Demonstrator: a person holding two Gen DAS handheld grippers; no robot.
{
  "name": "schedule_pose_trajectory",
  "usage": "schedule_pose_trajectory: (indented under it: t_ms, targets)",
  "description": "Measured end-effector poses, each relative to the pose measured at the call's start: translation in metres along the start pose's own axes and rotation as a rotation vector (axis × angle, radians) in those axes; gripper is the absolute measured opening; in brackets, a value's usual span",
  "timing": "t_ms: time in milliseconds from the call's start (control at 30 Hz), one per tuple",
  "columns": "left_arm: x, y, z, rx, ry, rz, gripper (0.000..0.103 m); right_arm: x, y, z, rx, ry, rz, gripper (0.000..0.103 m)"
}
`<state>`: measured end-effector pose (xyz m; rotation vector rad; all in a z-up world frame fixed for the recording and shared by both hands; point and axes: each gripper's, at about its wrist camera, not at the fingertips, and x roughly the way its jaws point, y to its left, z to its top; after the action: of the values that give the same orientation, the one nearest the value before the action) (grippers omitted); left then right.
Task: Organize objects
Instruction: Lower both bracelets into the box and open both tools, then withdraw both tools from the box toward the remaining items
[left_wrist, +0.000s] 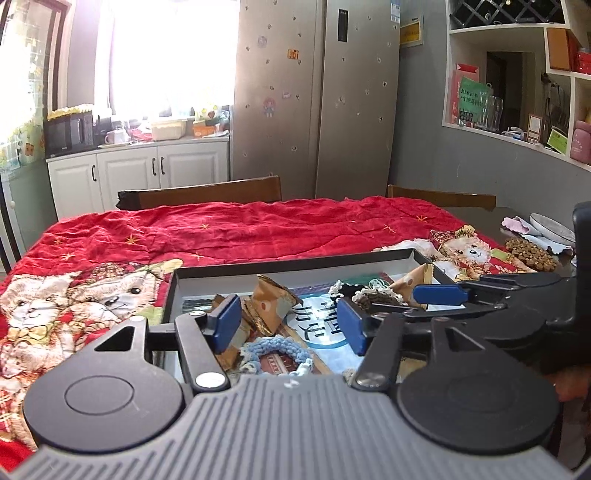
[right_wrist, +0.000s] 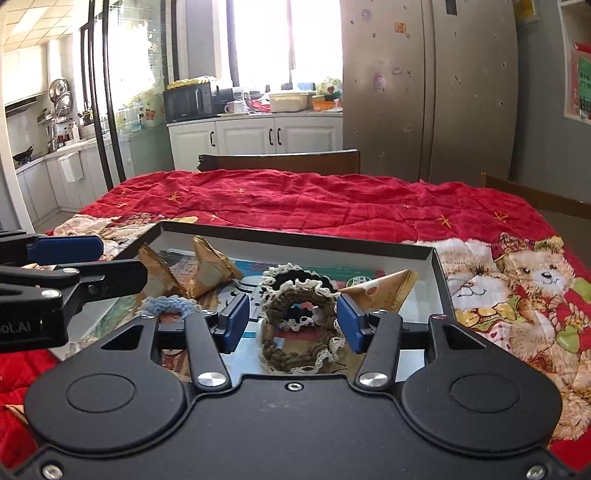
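Observation:
A shallow black-rimmed tray (left_wrist: 295, 263) (right_wrist: 295, 236) lies on the red cloth. My left gripper (left_wrist: 288, 325) is open over its near left part, above a gold triangular packet (left_wrist: 271, 306) and a light blue crochet scrunchie (left_wrist: 275, 354) (right_wrist: 170, 305). My right gripper (right_wrist: 292, 323) is open around a brown scrunchie with cream trim (right_wrist: 299, 336), which rests in the tray. Its pads stand close beside the scrunchie without squeezing it. A black scrunchie (right_wrist: 295, 278) lies behind it. More gold packets (right_wrist: 210, 266) (right_wrist: 380, 291) lie further back. Each view shows the other gripper's fingers (left_wrist: 439, 295) (right_wrist: 66, 247).
A red quilted cloth (left_wrist: 258, 229) with teddy bear prints covers the table. At its right end are a brown snack bar (left_wrist: 532, 254) and a plate (left_wrist: 550, 227). Two wooden chairs (left_wrist: 207, 192) stand at the far side, with a fridge and white cabinets behind.

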<state>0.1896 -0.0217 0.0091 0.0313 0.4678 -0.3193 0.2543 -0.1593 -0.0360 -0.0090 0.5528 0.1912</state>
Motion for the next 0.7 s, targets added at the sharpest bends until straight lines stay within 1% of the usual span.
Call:
schedule_pose_trajectory:
  t_ms: [200, 367, 533, 700]
  targets:
    - [-0.022, 0.008, -0.002, 0.003, -0.016, 0.012, 0.079, -0.026, 0.003, 0.004, -0.016, -0.019, 0.025, 0.051]
    - [-0.041, 0.015, -0.009, 0.025, -0.022, 0.029, 0.081, -0.051, 0.009, 0.002, -0.048, -0.034, 0.046, 0.051]
    - [-0.064, 0.021, -0.021, 0.062, -0.023, 0.038, 0.083, -0.081, 0.018, -0.004, -0.093, -0.051, 0.077, 0.051]
    - [-0.089, 0.023, -0.035, 0.120, -0.027, 0.031, 0.085, -0.108, 0.028, -0.017, -0.124, -0.033, 0.140, 0.051]
